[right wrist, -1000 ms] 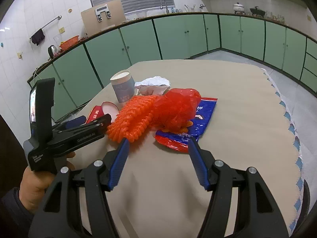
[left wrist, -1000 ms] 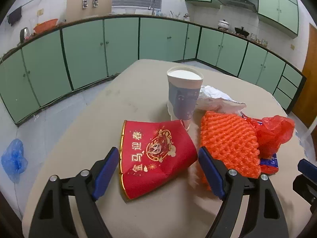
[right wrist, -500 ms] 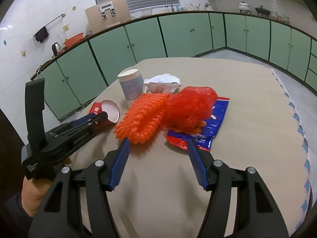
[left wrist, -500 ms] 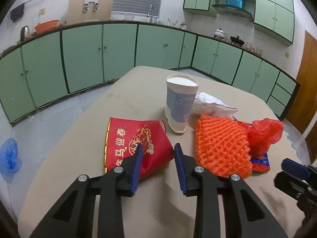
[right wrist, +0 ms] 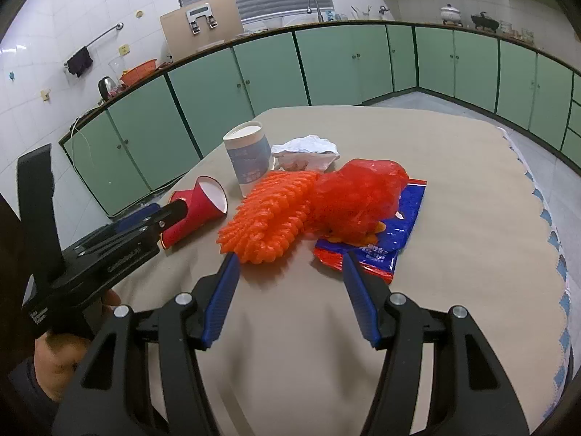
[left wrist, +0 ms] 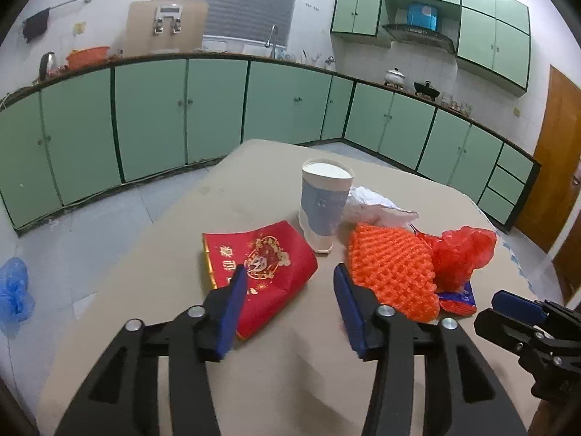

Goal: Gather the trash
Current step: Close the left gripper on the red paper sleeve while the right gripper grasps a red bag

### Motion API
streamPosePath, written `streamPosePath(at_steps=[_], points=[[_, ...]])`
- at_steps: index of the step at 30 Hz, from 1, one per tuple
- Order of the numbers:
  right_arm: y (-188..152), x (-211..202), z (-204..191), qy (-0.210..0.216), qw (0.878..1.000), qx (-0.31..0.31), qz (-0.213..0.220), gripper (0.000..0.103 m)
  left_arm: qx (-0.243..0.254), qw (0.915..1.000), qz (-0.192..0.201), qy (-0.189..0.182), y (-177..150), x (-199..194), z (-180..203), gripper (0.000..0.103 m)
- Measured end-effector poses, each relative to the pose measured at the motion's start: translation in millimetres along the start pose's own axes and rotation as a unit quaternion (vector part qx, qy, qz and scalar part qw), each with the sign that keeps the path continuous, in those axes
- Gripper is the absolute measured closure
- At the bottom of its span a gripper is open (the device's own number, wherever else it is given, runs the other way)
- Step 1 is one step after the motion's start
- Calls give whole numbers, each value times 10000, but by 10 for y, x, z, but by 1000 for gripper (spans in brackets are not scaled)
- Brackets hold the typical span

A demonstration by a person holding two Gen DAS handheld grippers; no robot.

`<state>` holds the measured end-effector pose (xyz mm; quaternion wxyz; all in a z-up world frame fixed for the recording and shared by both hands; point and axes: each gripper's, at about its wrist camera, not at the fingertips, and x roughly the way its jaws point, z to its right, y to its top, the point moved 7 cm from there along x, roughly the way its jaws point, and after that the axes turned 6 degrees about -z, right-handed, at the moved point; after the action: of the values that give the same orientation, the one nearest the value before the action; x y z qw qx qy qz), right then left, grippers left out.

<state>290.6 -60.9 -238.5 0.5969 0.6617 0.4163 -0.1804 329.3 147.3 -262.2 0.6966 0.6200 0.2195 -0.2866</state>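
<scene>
Tilting down over red paper cup (left wrist: 265,265) — left gripper (left wrist: 288,303) jaws opening.

The table (right wrist: 454,189) wears a matt beige cloth with a scalloped blue trim along its right edge. The red cup (left wrist: 261,265) lying near the left edge is glossy paper with gold print; the upright cup (left wrist: 323,203) is matt paper. The orange foam net (right wrist: 268,214) looks soft and knobbly, the red bag (right wrist: 357,192) thin, shiny plastic, the snack wrapper (right wrist: 392,232) glossy foil.
</scene>
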Motion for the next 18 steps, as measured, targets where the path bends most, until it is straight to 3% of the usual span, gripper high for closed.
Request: streamPosePath(at_steps=[3, 4, 18], points=[[0, 11, -19, 25, 10000, 1, 1, 46, -1, 9999, -108, 109, -33, 51, -22, 32], [-2, 14, -22, 33, 10000, -3, -3, 46, -22, 9998, -167, 142, -43, 81, -34, 31], [45, 67, 45, 46, 9999, 96, -5, 46, -243, 9978, -578, 213, -103, 263, -156, 29]])
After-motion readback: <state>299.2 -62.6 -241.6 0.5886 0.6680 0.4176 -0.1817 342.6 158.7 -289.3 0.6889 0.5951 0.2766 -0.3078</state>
